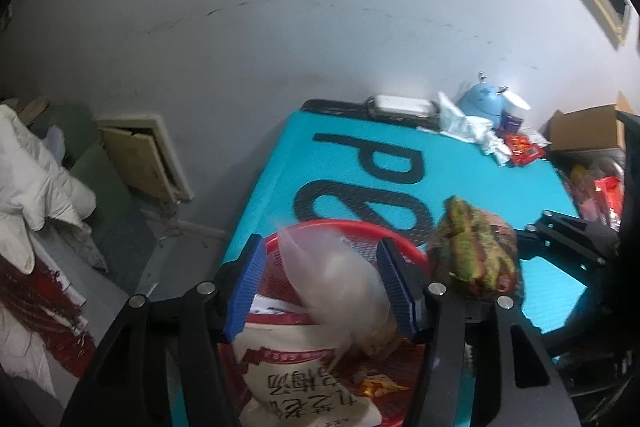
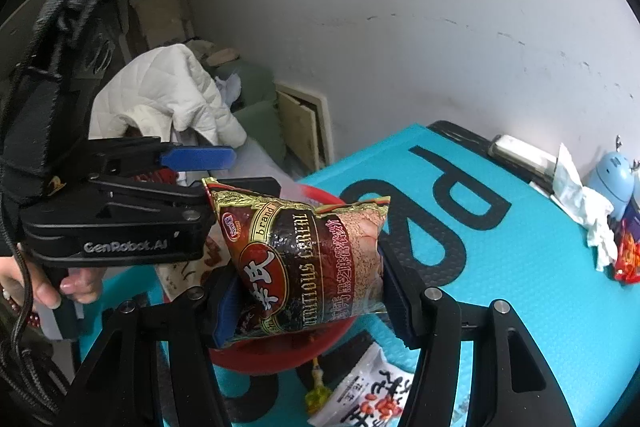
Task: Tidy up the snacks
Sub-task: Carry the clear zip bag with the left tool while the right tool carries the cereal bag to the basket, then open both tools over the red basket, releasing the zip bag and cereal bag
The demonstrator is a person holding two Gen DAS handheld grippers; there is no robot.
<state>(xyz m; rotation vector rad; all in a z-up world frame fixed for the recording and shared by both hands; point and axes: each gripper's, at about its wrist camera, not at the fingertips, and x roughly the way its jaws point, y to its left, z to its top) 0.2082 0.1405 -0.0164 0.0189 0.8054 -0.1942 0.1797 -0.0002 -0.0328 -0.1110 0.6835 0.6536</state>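
Observation:
My left gripper [image 1: 320,287] hangs over the red mesh basket [image 1: 344,227] with its blue pads apart. A blurred clear plastic bag [image 1: 344,279] is between them, with a gap showing on the left pad's side. Under it, in the basket, lies a white and red snack bag [image 1: 288,367]. My right gripper [image 2: 304,283] is shut on a dark red cereal bag [image 2: 304,255], held above the basket's [image 2: 280,363] near side. In the left wrist view the cereal bag [image 1: 476,247] hangs beside the basket's right rim. A hand [image 2: 60,287] holds the left gripper [image 2: 224,173].
The teal mat [image 2: 540,267] covers the table. On it near me lie a white snack packet [image 2: 372,395] and a small yellow-green item [image 2: 318,393]. Red packets [image 1: 524,149], crumpled white plastic [image 1: 472,131], a blue gadget [image 1: 482,103] and a cardboard box [image 1: 584,127] crowd the far right. The table edge drops off left.

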